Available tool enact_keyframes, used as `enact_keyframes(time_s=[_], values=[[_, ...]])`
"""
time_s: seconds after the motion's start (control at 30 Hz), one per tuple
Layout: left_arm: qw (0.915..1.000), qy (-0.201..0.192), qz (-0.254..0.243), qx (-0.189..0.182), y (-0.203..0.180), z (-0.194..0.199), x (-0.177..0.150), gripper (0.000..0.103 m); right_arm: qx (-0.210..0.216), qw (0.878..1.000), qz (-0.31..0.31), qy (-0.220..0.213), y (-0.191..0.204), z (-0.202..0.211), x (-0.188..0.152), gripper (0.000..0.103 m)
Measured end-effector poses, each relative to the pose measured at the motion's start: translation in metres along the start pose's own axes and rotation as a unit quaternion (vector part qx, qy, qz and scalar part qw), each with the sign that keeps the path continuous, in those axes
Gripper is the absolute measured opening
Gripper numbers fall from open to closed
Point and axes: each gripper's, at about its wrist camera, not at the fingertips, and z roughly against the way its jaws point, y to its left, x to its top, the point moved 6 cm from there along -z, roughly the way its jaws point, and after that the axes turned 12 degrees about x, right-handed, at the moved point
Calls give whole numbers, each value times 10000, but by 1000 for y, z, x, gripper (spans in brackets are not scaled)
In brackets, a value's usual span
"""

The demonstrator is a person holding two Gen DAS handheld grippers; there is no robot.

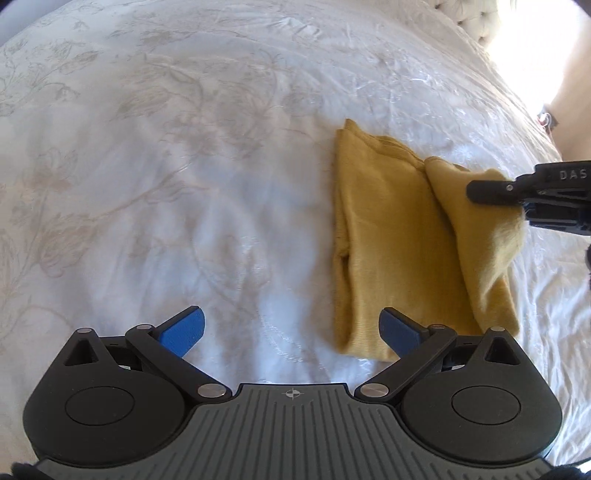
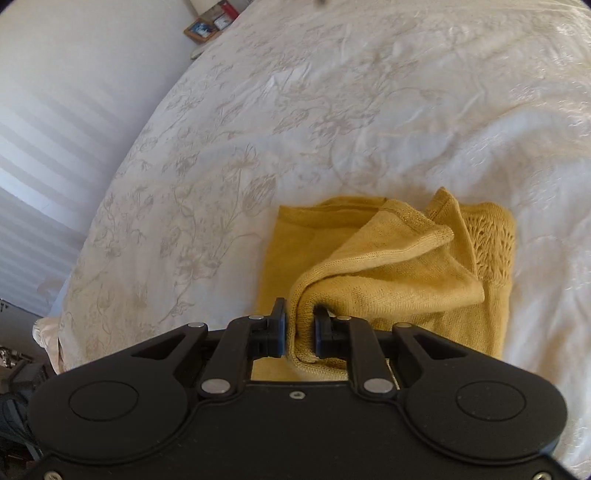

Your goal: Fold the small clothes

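A mustard yellow knit garment [image 1: 391, 240] lies partly folded on a white bedspread [image 1: 166, 184]. My left gripper [image 1: 291, 332] is open and empty, hovering over the bedspread just left of the garment's near end. My right gripper [image 2: 300, 334] is shut on a lifted edge of the garment [image 2: 369, 273] and holds that flap above the flat part. It also shows in the left wrist view [image 1: 495, 190], reaching in from the right over the garment. A lacy knit section [image 2: 491, 243] shows at the garment's far right.
The bedspread [image 2: 332, 92] has a pale floral pattern and many wrinkles. A tufted headboard [image 1: 469, 22] is at the far right corner. The bed's left edge drops toward a white wall [image 2: 74, 110]; framed pictures [image 2: 207, 26] sit beyond the bed.
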Motion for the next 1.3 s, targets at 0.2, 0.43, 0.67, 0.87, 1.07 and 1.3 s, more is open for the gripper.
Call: enact_keyframes(time_s=[0.2, 0.43, 0.67, 0.87, 1.07, 1.3], values=[[9997, 88, 209, -98, 23, -2, -3, 102, -588, 9968, 319, 445, 14, -45, -20, 27], [9994, 125, 147, -282, 22, -6, -1, 102, 438, 9965, 487, 515, 48, -35, -26, 57], [9992, 42, -118, -389, 13, -5, 16, 102, 92, 9986, 399, -345, 33, 24, -21, 59], [9985, -54, -280, -470, 4, -2, 31, 102, -402, 9986, 62, -326, -12, 32, -44, 59], [9966, -82, -518, -640, -11, 1, 45, 102, -246, 9995, 125, -157, -16, 10, -60, 64], [9895, -238, -937, -1074, -51, 2, 76, 102, -45, 9914, 1164, 588, 25, -20, -87, 13]])
